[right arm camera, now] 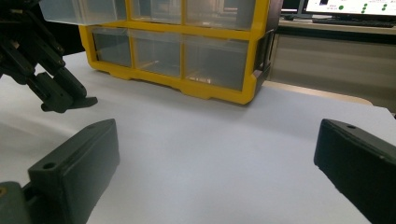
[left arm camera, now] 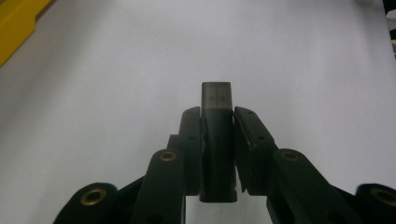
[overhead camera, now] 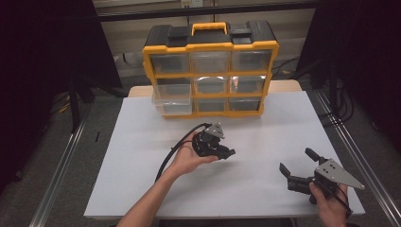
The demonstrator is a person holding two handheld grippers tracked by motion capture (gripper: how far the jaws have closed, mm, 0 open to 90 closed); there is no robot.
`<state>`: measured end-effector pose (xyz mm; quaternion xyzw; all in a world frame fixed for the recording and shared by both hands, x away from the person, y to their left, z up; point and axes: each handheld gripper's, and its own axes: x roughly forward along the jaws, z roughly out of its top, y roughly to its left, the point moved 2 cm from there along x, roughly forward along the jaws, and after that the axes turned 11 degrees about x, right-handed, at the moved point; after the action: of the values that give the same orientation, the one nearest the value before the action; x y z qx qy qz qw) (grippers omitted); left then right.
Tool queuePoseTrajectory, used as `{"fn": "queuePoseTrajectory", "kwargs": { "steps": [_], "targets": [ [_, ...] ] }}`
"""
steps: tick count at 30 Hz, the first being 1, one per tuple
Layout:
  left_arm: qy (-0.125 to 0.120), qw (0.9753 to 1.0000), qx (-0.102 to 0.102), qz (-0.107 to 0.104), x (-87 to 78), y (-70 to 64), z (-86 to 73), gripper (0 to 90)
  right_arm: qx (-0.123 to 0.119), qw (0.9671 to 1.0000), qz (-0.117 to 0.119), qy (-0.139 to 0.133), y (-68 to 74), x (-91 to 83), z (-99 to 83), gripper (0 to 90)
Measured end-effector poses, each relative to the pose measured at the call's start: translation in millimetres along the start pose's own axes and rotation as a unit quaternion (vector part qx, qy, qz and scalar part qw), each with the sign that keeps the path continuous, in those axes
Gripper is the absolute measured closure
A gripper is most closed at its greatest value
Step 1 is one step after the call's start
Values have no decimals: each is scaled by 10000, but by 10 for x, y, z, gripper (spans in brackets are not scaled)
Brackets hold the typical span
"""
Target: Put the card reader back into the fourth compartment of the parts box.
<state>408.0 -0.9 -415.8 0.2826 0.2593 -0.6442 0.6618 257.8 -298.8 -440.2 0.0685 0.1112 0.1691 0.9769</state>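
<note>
A small dark block (left arm camera: pixel 216 140) is clamped upright in the left gripper (overhead camera: pixel 222 152), the pulled-out drawer (overhead camera: pixel 171 105) at roughly eleven o'clock, the right gripper (overhead camera: pixel 295 168) held agape.

White mat (overhead camera: pixel 142 156) open front & centre; yellow organiser (overhead camera: pixel 210 71) blocks rear, bottom-left drawer (overhead camera: pixel 172 103) sticks out.

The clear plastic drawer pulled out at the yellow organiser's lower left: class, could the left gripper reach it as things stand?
Probably yes. The left gripper, shut on a small dark block, has bare white table between it and the clear plastic drawer.
</note>
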Motion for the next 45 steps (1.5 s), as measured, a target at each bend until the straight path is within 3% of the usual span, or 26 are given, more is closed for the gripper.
{"fn": "queuePoseTrajectory", "kwargs": {
  "steps": [3, 11, 18, 26, 45],
  "targets": [
    [-82, 9998, -32, 155, -50, 4, 5, 739, 1, 10000, -11, -2, -1, -1, 1, 2],
    [-235, 9994, -56, 259, -134, -2, 20, 739, 5, 10000, -11, -6, -1, 1, 1, 2],
    [-350, 9987, 73, 370, -277, -64, 96, 738, -11, 10000, 13, -22, 0, -4, 3, 2],
    [-523, 9973, -1, 520, -424, -27, 81, 739, -6, 10000, 17, -23, 3, -4, 4, 2],
    [-917, 9914, -71, 932, -731, 4, 102, 739, 0, 10000, 32, -52, 3, -8, 8, 2]
  ]
}}
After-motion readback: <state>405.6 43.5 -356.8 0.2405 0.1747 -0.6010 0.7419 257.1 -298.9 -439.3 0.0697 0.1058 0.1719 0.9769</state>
